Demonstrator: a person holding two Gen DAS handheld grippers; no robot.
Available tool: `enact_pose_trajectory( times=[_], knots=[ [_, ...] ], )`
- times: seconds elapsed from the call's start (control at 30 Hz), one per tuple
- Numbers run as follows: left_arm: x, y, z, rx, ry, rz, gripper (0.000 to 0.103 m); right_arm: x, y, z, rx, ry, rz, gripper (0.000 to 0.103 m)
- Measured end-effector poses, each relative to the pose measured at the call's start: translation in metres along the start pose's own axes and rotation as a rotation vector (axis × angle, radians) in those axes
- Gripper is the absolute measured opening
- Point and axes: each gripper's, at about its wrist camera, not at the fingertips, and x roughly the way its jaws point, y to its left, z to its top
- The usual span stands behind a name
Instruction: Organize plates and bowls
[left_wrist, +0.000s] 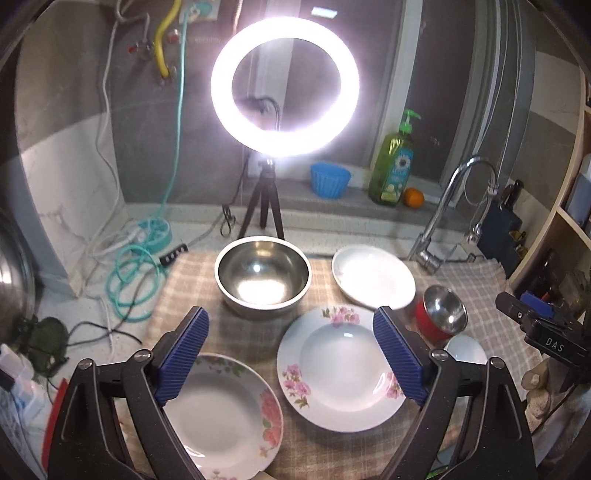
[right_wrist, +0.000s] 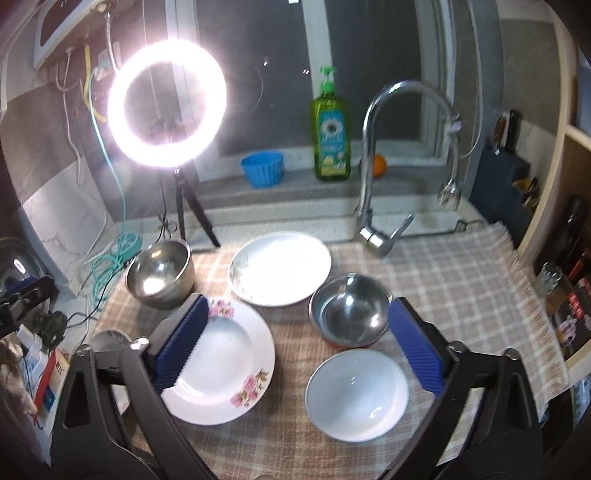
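Observation:
On a checked cloth (left_wrist: 236, 332) lie a floral plate with pink blossoms (left_wrist: 340, 369) (right_wrist: 221, 365), a second floral plate (left_wrist: 221, 410) at the near left, a plain white plate (left_wrist: 373, 277) (right_wrist: 280, 267), a large steel bowl (left_wrist: 263, 275) (right_wrist: 160, 275), a small steel bowl with a red outside (left_wrist: 441, 312) (right_wrist: 349, 310) and a white bowl (right_wrist: 356, 393) (left_wrist: 466, 350). My left gripper (left_wrist: 291, 325) is open and empty above the plates. My right gripper (right_wrist: 297, 317) is open and empty above the pink-blossom plate and the two small bowls.
A lit ring light on a tripod (left_wrist: 284, 86) (right_wrist: 166, 107) stands behind the cloth. A tap (right_wrist: 373, 162) (left_wrist: 448, 210), a green soap bottle (right_wrist: 330, 136), a blue cup (right_wrist: 263, 168), a knife block (right_wrist: 498, 173) and coiled cables (left_wrist: 136, 266) surround the area.

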Motion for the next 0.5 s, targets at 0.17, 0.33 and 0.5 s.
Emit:
enact_pose_trajectory(
  times=[0.17, 0.33, 0.5],
  knots=[
    [0.025, 0.006, -0.012, -0.026, 0.091, -0.037, 0.075, 0.025, -0.001, -0.004, 0.016, 0.104, 0.039, 0.074],
    [0.051, 0.012, -0.022, -0.068, 0.181, -0.094, 0.055, 0.049, -0.001, -0.012, 0.037, 0.197, 0.087, 0.049],
    [0.074, 0.017, -0.028, -0.083, 0.243, -0.126, 0.041, 0.069, 0.006, -0.020, 0.027, 0.264, 0.128, 0.039]
  ],
)
